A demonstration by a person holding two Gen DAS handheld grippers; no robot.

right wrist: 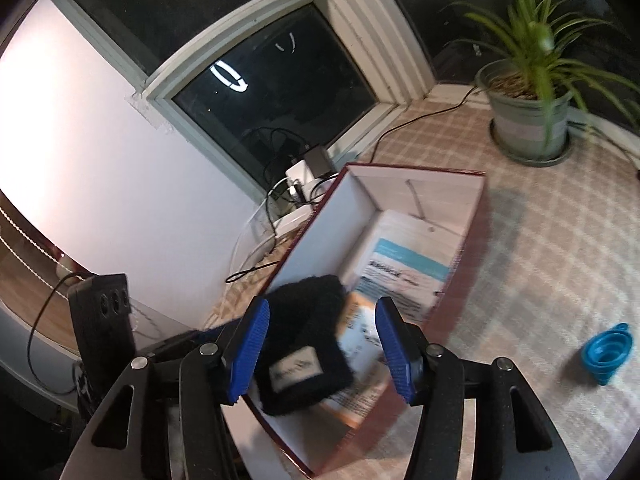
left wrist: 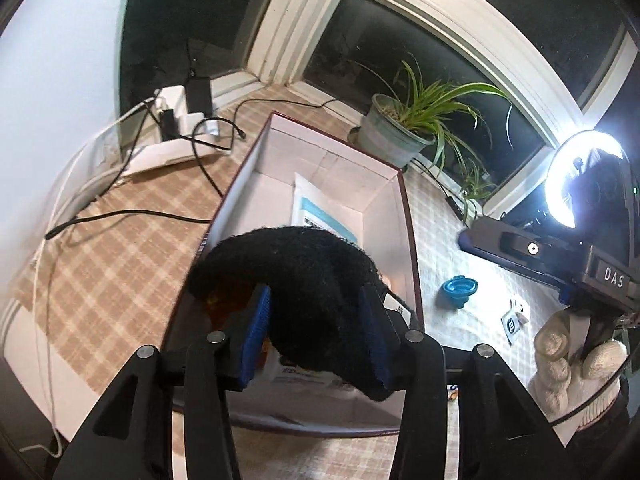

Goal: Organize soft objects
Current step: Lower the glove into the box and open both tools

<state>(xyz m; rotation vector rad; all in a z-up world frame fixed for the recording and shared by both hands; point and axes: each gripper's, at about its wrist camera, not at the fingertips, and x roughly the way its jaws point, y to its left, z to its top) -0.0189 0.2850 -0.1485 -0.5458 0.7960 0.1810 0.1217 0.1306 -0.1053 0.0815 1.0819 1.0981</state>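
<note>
Left gripper, jaws parted around black knit item above open box; right gripper spread, empty; step: release into box; next: withdraw clear.

A potted plant is being kept on the checked cloth by the dark window. A blue funnel is lying on the cloth, and black cables are trailing from chargers.

Knit item in the box atop packets; potted plant behind, funnel rightward.
</note>
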